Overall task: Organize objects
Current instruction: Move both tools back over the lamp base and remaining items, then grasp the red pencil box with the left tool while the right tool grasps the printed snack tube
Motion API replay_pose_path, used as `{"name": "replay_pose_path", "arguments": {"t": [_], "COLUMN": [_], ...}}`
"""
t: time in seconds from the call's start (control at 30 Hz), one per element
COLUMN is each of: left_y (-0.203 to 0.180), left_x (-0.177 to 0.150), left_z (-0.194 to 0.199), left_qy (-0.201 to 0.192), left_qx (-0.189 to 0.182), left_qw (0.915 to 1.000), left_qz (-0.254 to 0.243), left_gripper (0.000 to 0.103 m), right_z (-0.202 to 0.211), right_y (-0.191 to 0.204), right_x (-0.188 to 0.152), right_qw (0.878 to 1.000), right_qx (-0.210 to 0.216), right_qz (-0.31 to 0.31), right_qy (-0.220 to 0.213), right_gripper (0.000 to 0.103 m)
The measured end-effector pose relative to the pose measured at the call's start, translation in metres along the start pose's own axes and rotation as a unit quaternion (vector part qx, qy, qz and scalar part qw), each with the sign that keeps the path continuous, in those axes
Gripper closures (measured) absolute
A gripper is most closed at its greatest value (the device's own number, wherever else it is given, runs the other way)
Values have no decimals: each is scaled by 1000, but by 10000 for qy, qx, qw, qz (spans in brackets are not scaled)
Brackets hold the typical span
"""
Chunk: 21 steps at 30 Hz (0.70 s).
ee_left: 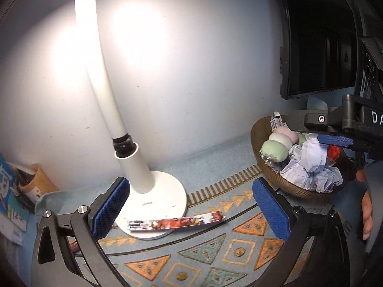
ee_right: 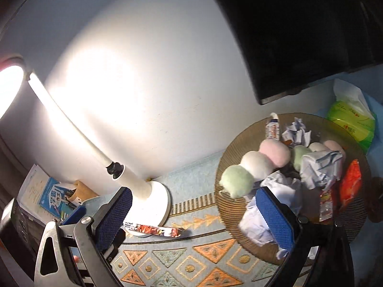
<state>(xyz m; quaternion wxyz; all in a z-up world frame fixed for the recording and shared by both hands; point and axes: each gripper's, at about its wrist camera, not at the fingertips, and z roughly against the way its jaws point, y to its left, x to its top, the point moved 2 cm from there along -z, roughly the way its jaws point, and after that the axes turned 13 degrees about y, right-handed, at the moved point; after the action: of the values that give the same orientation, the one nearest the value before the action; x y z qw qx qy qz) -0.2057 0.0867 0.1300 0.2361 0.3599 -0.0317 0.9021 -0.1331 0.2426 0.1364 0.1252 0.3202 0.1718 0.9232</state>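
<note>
A long snack wrapper (ee_left: 177, 223) lies across the front of the white lamp base (ee_left: 162, 191) on the patterned mat; it also shows in the right wrist view (ee_right: 155, 230). My left gripper (ee_left: 191, 212) is open and empty, its jaws on either side of the wrapper, just above it. My right gripper (ee_right: 194, 220) is open and empty over the brown bowl (ee_right: 227, 215); it shows at the right of the left wrist view (ee_left: 335, 141). The bowl holds crumpled paper (ee_right: 318, 167), pastel plush balls (ee_right: 256, 165), a small tube (ee_right: 273, 126) and red wrappers (ee_right: 350, 181).
A white desk lamp (ee_left: 105, 83) leans up to the left, lit. A dark monitor (ee_left: 318, 35) stands at the back right. A green tissue pack (ee_right: 352, 119) lies behind the bowl. Books (ee_right: 52, 198) and a pen cup (ee_left: 39, 181) stand at the left.
</note>
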Motion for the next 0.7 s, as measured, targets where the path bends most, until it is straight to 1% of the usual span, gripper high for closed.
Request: {"name": "replay_pose_path", "arguments": {"t": [0.1, 0.17, 0.23, 0.27, 0.33, 0.37, 0.4, 0.43, 0.47, 0.57, 0.67, 0.7], "left_y": [49, 84, 114, 125, 153, 162, 172, 184, 189, 202, 209, 210], "left_x": [0, -8, -23, -34, -59, -70, -83, -96, -106, -127, -139, -140], "left_z": [11, 18, 16, 13, 0, -9, -19, -30, -37, -60, -81, -86], "left_qy": [-42, 9, 114, 179, 421, 536, 658, 798, 889, 1191, 1366, 1410], "left_qx": [213, 219, 197, 236, 305, 302, 292, 264, 222, 141, 153, 119], "left_qw": [9996, 9994, 9993, 9991, 9981, 9974, 9966, 9954, 9947, 9918, 9900, 9894], "left_qz": [186, 275, 281, 291, 342, 368, 409, 465, 476, 435, 322, 315], "left_gripper": [0, 0, 0, 0, 0, 0, 0, 0, 0, 0, 0, 0], "right_z": [-23, -44, -66, -79, -100, -114, -124, -132, -140, -162, -178, -181], "right_y": [41, 62, 76, 77, 80, 83, 85, 86, 88, 91, 93, 92], "right_x": [-9, -18, -30, -34, -45, -52, -57, -62, -67, -73, -74, -75], "right_qw": [9982, 9950, 9902, 9877, 9805, 9732, 9672, 9620, 9535, 9303, 9146, 9121], "right_qx": [12, 62, 40, 3, 6, 68, 26, -103, -325, -772, -1019, -1034], "right_qz": [590, 980, 1354, 1513, 1894, 2211, 2446, 2637, 2913, 3499, 3791, 3840], "right_qy": [74, 203, 340, 396, 531, 633, 686, 697, 702, 788, 966, 1001], "right_gripper": [0, 0, 0, 0, 0, 0, 0, 0, 0, 0, 0, 0]}}
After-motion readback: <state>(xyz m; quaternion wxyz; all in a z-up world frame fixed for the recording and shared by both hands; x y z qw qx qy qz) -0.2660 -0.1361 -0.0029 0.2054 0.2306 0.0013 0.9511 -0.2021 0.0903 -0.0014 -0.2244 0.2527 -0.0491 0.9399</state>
